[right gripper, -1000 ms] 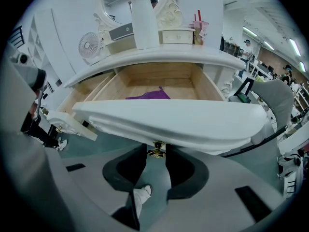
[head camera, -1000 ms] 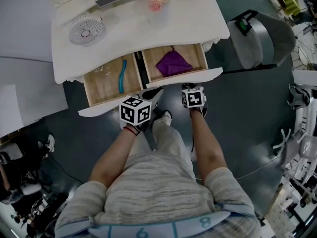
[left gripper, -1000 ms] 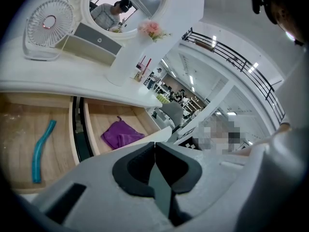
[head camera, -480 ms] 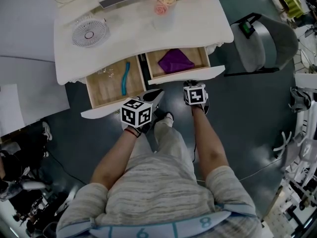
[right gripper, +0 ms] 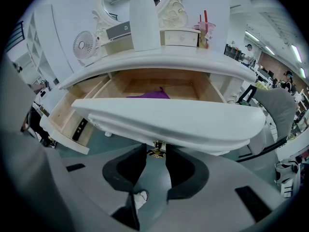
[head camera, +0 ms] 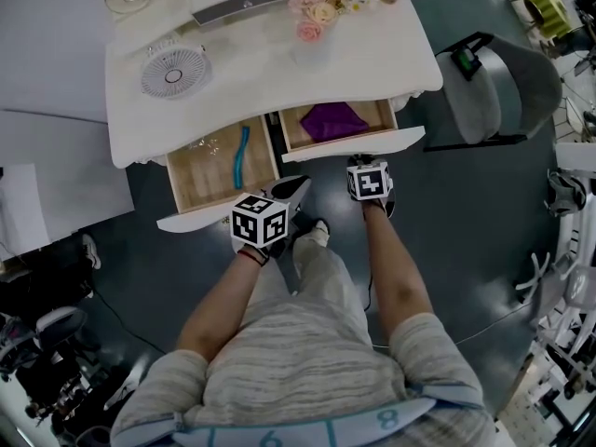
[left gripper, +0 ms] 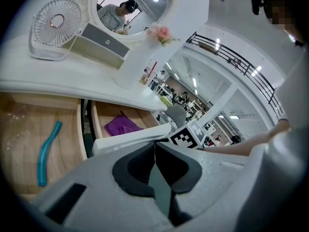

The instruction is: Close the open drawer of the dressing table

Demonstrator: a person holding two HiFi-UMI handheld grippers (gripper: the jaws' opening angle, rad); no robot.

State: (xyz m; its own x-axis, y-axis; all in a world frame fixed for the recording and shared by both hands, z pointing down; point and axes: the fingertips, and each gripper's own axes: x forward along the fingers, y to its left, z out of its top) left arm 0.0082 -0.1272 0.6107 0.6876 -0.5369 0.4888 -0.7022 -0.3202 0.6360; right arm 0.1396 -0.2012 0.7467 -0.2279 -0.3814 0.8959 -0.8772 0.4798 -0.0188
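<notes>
Slippage worries me: my right gripper point(right gripper: 156, 149) jaws clamp only the tiny knob point(right gripper: 155, 152) of the drawer point(right gripper: 169, 122); left gripper point(left gripper: 154, 145) jaws sit together.

The wooden right drawer with the white front point(head camera: 354, 144) has slid toward 12 o'clock, deeper under the white table point(head camera: 279, 73). Less of its inside shows, and the purple cloth point(head camera: 331, 119) is now partly under the table's edge. The right gripper point(right gripper: 155, 149), fingers round the small gold knob point(right gripper: 155, 153), went with it. In the head view the table sits lower, so more of the pink and cream flowers point(head camera: 319, 0) show at 12 o'clock.
</notes>
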